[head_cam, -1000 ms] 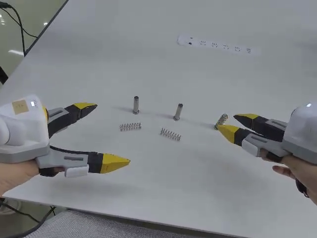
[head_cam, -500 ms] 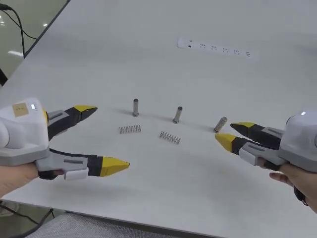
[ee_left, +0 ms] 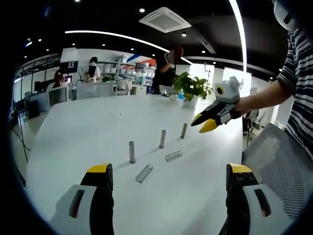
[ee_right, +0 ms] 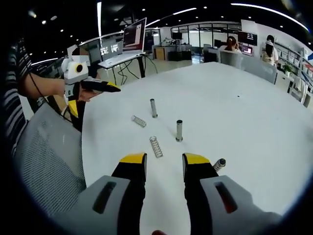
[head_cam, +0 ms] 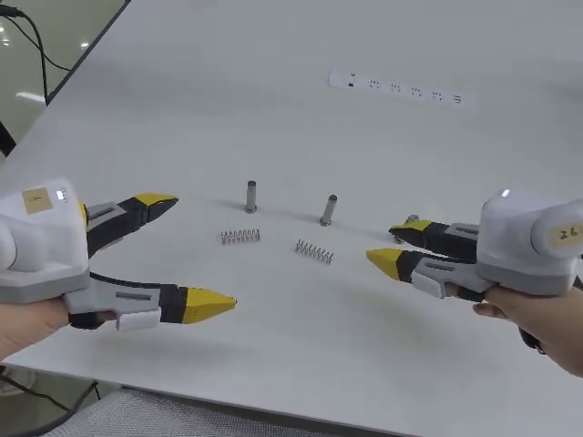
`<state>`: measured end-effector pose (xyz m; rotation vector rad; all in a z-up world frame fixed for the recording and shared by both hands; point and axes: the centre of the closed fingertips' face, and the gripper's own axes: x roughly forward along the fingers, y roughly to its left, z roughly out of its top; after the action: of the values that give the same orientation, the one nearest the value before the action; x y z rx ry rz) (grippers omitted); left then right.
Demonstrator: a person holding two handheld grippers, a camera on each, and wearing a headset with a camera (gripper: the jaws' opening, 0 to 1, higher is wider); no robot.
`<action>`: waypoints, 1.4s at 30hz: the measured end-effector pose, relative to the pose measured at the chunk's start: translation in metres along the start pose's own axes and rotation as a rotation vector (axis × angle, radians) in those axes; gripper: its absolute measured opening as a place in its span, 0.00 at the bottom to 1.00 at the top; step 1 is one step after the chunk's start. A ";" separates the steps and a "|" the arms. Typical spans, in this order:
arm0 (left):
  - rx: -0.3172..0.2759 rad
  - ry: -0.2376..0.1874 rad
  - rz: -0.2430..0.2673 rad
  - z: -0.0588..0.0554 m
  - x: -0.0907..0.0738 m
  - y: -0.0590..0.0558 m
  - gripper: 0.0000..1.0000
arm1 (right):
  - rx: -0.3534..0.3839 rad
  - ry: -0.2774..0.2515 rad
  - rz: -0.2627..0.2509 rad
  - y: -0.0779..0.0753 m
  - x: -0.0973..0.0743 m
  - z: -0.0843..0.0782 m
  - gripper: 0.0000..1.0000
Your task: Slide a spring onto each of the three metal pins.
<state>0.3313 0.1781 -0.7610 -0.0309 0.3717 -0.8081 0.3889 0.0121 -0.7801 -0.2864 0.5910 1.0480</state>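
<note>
**Left claw spread wide, right claw narrowly parted, both empty**

Two springs lie loose on the white desk. The first spring is just in front of the left pin. The second spring is just in front of the middle pin. Both of those pins stand upright and bare.

The third pin, off to the right, has a coiled spring around its shaft. In the right gripper view it sits just beside the tip of that claw's right-hand jaw. From the head view it is mostly hidden behind the upper jaw.

The right claw hovers low over the desk and points toward the middle pin, with a slim gap between its yellow tips. The left claw is held well clear of the parts at the near left edge, its jaws far apart.

Farther back on the desk lies a white power strip.
</note>
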 end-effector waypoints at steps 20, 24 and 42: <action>-0.009 0.006 0.007 -0.003 -0.001 0.002 0.95 | -0.202 0.157 0.109 0.020 0.054 0.003 0.26; -0.012 0.007 0.003 -0.004 0.001 0.001 0.95 | -0.222 0.180 0.117 0.022 0.063 0.000 0.25; 0.000 0.017 0.009 -0.007 -0.001 0.002 0.95 | -0.296 0.356 0.155 0.021 0.088 -0.027 0.20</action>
<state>0.3298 0.1813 -0.7674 -0.0221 0.3875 -0.8001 0.3935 0.0731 -0.8524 -0.7062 0.7862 1.2458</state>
